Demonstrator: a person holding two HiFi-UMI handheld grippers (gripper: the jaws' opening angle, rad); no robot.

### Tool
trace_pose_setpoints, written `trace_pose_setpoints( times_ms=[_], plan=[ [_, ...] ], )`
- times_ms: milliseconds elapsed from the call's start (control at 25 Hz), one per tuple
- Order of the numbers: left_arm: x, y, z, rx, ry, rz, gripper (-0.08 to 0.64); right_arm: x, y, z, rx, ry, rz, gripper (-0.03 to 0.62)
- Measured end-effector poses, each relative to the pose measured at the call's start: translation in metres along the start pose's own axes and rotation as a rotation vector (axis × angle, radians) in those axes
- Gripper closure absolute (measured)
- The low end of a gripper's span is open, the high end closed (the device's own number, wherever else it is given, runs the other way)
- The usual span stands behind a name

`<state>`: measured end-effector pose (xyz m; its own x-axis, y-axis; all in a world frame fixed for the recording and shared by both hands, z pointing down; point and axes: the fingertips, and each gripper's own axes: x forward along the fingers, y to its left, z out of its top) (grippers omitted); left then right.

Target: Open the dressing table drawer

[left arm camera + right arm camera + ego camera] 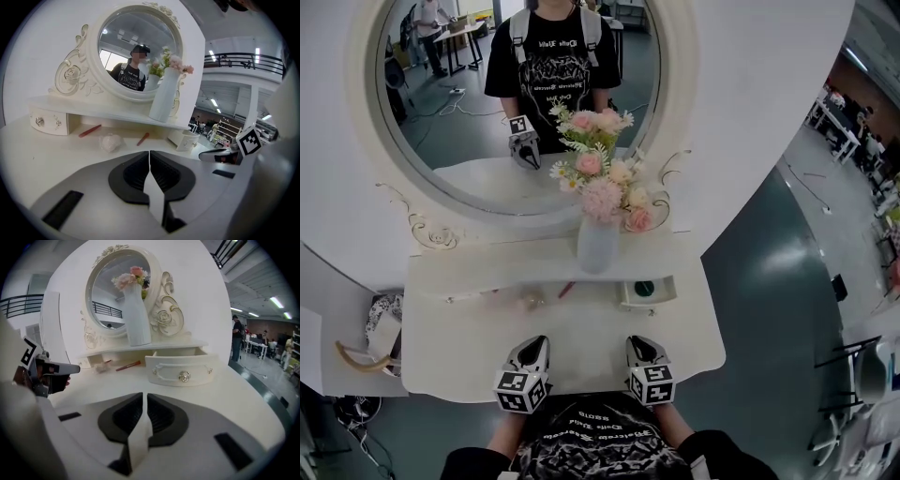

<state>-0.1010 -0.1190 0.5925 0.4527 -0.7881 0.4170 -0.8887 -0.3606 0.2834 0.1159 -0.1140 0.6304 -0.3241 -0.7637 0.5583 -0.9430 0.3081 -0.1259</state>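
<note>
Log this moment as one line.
white curved drawer with shiny knob: pulled out | left gripper: shut, empty | right gripper: shut, empty, short of drawer

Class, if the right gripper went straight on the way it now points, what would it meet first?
Probably the white tabletop, just short of the pulled-out white drawer front with a round knob. The right gripper tilts downward, and the drawer sits slightly right of its line. Depth is unclear.

My head view looks steeply down on the white curved dressing table [581, 352]. Both gripper views sit low and close over its top, facing its back; all three share the tall white vase [597, 246].
</note>
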Motion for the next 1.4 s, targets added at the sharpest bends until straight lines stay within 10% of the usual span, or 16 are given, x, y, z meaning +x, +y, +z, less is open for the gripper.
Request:
trace_pose_setpoints(
  times_ms=[1400],
  plan=[
    [0.0016, 0.0015, 0.0028, 0.012, -0.009, -0.007, 0.538, 0.0037, 0.0081, 0.0007, -0.055, 0.017, 0.005, 0.583]
  ],
)
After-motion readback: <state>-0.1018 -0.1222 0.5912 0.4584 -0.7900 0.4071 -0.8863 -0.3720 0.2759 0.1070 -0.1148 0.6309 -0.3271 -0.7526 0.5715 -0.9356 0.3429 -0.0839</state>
